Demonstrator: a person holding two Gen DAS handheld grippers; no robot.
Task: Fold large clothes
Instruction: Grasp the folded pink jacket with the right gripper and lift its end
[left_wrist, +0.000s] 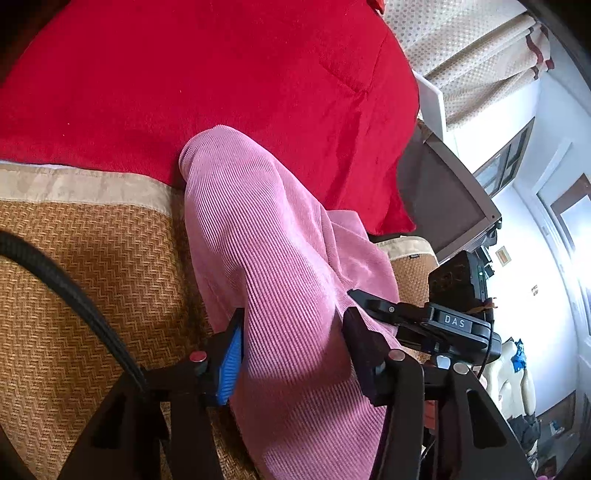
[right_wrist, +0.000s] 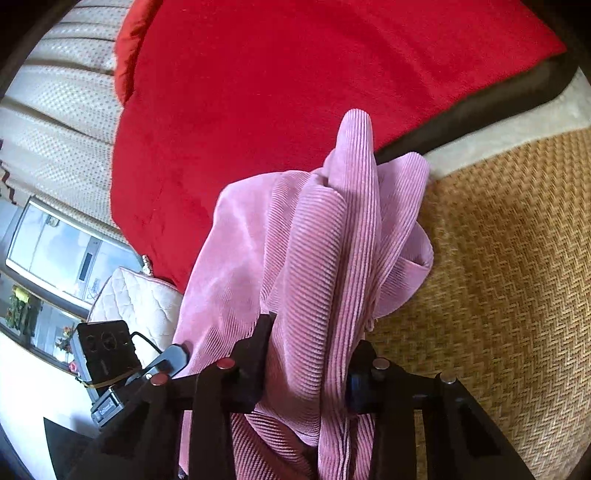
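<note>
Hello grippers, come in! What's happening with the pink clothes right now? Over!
Left gripper and right gripper both clamped on bunched pink ribbed garment. Garment lifted over woven mat, not folded yet. Red blanket behind, nothing blocking.

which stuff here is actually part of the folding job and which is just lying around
In the job:
- pink ribbed garment
- left gripper, garment between its fingers
- right gripper, closed on bunched garment

Lying about:
- red blanket
- woven mat
- curtain
- monitor
</note>
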